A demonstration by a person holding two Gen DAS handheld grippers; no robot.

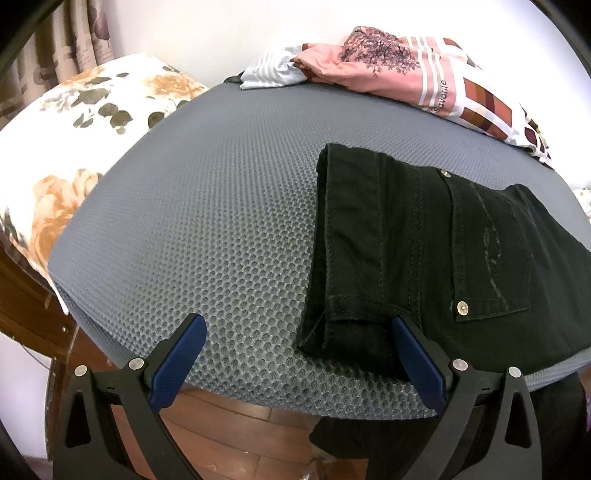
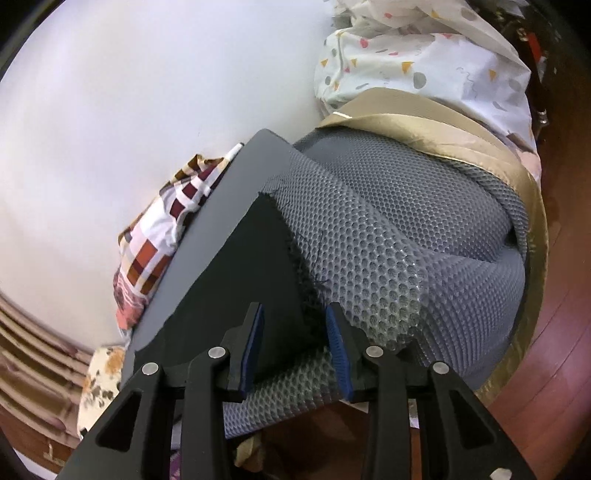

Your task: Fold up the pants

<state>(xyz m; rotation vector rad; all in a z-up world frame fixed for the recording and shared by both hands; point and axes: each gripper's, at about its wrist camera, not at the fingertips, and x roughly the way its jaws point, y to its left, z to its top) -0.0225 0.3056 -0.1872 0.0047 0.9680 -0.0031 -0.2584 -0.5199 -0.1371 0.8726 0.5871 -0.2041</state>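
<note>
This is a bedroom in someone's home. A bed takes up most of the space, its mattress covered by a grey honeycomb-mesh mat (image 1: pixel 229 206). At the left end lies a pillow with orange and olive flowers (image 1: pixel 81 122), and behind it hang patterned curtains (image 1: pixel 70 40) against a plain white wall (image 1: pixel 207 33). Along the far edge of the bed sits a heap of household laundry and bedding: a pink printed cloth (image 1: pixel 373 62) and a checked red-and-white sheet (image 1: pixel 491 110). At the right end a gold satin cover (image 2: pixel 436 122) and a white confetti-print quilt (image 2: pixel 424 70) are bundled up. Below, the floor is reddish-brown wooden boards (image 1: pixel 236 417).
</note>
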